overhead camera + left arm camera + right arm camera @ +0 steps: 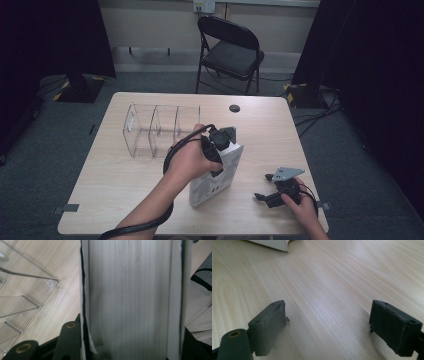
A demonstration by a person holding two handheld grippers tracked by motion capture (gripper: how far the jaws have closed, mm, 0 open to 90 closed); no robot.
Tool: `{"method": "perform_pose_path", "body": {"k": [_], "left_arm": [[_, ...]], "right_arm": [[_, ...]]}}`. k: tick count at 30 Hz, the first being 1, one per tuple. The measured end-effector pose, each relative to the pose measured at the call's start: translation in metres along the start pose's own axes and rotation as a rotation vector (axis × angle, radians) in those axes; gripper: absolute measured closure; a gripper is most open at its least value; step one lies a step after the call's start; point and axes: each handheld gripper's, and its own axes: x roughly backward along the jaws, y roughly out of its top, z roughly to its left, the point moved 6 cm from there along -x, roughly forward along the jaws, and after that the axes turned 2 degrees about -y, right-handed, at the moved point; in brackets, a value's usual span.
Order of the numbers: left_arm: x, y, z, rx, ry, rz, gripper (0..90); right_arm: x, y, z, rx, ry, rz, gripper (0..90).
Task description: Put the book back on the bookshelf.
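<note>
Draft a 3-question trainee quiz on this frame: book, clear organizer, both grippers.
1. True or false: the left gripper is shut on the top edge of the white book.
2. The right gripper is: A) shut on the book, B) open with nothing between its jaws, C) inside the clear organizer.
3. On which side of the book, as the high view shows it, does the clear organizer stand?

Key
1. True: the book's pages sit between its jaws in the left gripper view.
2. B.
3. Left, a little farther back on the table.
</note>
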Motion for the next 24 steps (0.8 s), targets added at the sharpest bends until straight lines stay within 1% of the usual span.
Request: {"method": "perform_pose_path", "body": {"k": [1,2,6,7,8,9,10,11,12,13,14,16,17,19,20,22,23,24], "left_arm": [[0.002,-0.001,0.001,0.003,0.003,-0.001,53.1],[0.002,-0.001,0.001,0.024,-0.002,-0.011,53.1],[0.008,-0.005,0.006,0.03,0.002,-0.007,53.1],[0.009,-0.005,0.006,0.046,0.004,-0.013,53.1],[0.011,-0.006,0.007,0.038,0.005,-0.009,53.1],[0.012,-0.008,0.009,0.041,0.001,-0.003,53.1],[0.012,-0.008,0.008,0.056,-0.002,-0.014,53.1],[0.013,-0.009,0.01,0.054,-0.001,-0.01,53.1],[0.013,-0.01,0.011,0.067,-0.005,-0.011,53.1],[0.014,-0.011,0.013,0.055,-0.004,-0.004,53.1],[0.013,-0.012,0.013,0.074,-0.003,-0.012,53.1],[0.014,-0.014,0.015,0.07,-0.002,0.0,53.1],[0.014,-0.015,0.016,0.078,-0.001,0.0,53.1],[0.015,-0.017,0.018,0.085,-0.003,0.013,53.2],[0.015,-0.018,0.018,0.087,-0.002,0.007,53.1],[0.016,-0.019,0.019,0.091,-0.003,0.011,53.2],[0.015,-0.02,0.019,0.101,-0.005,-0.002,53.1],[0.017,-0.021,0.02,0.098,-0.003,0.01,53.1]], "right_arm": [[0.0,0.0,0.0,0.0,0.002,-0.001,13.0],[0.0,0.0,0.0,0.0,0.002,-0.001,13.0],[0.0,0.0,0.0,-0.001,0.002,0.0,12.9],[0.0,0.0,0.0,-0.001,0.002,0.0,12.9],[0.0,0.0,0.0,-0.001,0.003,-0.001,12.9],[0.0,0.0,0.0,0.0,0.002,0.0,12.9],[0.0,0.0,0.0,0.0,0.0,0.0,13.0],[0.0,0.0,0.0,0.0,0.0,0.0,13.0],[0.0,0.0,0.0,0.001,0.0,0.0,13.0],[0.0,0.0,0.0,0.001,0.0,0.0,12.9],[0.0,0.0,0.0,0.001,0.0,0.0,13.0],[0.0,0.0,0.0,0.001,0.0,0.0,13.0],[0.0,0.0,0.0,0.001,0.0,0.0,13.0],[0.0,0.0,0.0,0.0,0.0,0.0,13.0],[0.0,0.0,0.0,-0.001,0.002,0.0,13.0],[0.0,0.0,0.0,0.0,0.0,0.0,13.0],[0.0,0.0,0.0,-0.001,0.003,-0.001,13.0],[0.0,0.0,0.0,0.0,0.0,0.0,12.9]]}}
